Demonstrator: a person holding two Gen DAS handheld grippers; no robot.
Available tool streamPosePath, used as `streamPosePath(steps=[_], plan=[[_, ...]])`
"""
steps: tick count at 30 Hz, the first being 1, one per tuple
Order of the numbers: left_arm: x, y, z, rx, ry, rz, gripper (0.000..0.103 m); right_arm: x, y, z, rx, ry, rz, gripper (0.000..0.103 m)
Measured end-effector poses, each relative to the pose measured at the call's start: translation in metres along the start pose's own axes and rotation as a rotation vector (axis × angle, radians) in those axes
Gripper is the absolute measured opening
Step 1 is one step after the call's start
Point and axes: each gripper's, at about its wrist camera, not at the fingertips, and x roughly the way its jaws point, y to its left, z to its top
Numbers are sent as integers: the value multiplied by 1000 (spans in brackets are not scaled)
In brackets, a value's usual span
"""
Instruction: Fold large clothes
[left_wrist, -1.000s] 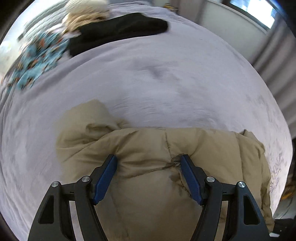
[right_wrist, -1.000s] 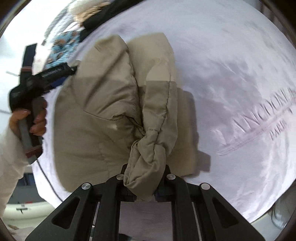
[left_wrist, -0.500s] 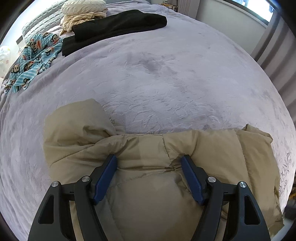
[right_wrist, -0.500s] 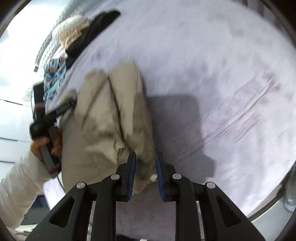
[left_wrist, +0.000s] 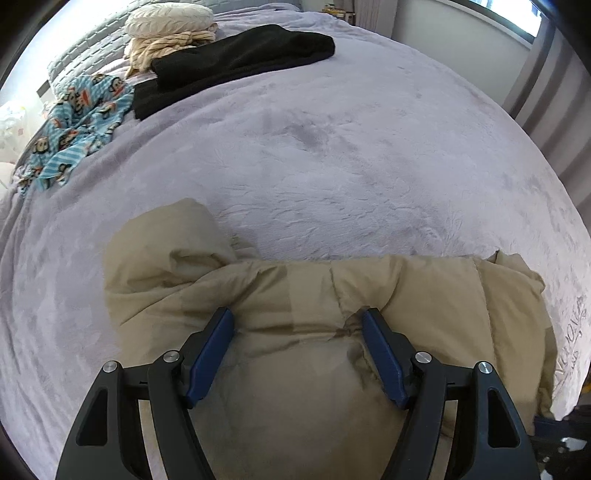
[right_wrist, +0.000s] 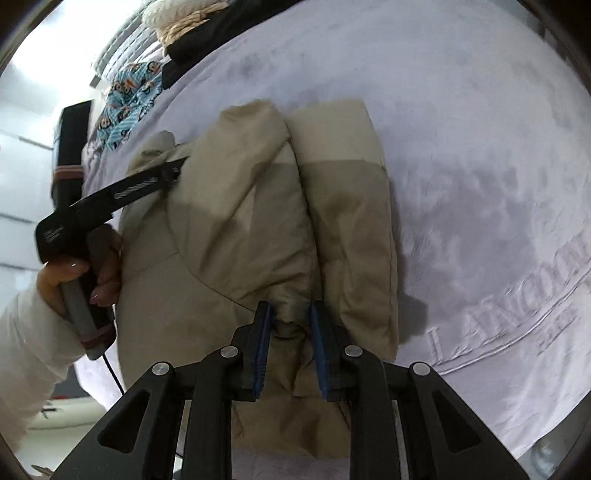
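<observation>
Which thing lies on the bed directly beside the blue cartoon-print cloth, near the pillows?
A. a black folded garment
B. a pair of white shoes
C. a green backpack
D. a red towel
A: in the left wrist view, the black garment lies on the purple bed cover right next to the blue cartoon-print cloth, in front of the cream pillows.

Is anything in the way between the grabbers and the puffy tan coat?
Nothing visible is. The left gripper sits right on the tan coat with wide jaws, and the right gripper has a coat fold between its pads.
</observation>
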Motion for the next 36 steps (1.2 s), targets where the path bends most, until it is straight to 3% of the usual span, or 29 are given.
streamPosePath(steps=[7,13,17,19,20,27,29,31,35,36], plan=[[-55,31,-21,-106,-14,-13,74,7,3,-1,-40,22,-7,26],[-85,50,-80,-164,38,-51,74,21,-8,-9,-26,66,12,27],[-72,63,-121,-286,138,-148,74,28,-7,-14,-55,81,1,27],[-58,68,-136,-362,180,-223,83,33,-4,-11,-67,90,-5,27],[-51,68,-140,-376,199,-220,92,35,-4,-11,-74,96,-8,27],[-52,60,-143,-370,201,-175,93,33,5,-1,-79,145,6,31],[-54,61,-142,-371,201,-161,93,18,2,11,-39,107,77,36],[-54,62,-143,-382,208,-160,93,6,-3,24,-3,55,131,56],[-54,60,-141,-377,209,-131,93,4,3,67,45,-5,197,57],[-54,57,-141,-374,210,-124,93,7,5,74,48,-10,199,53]])
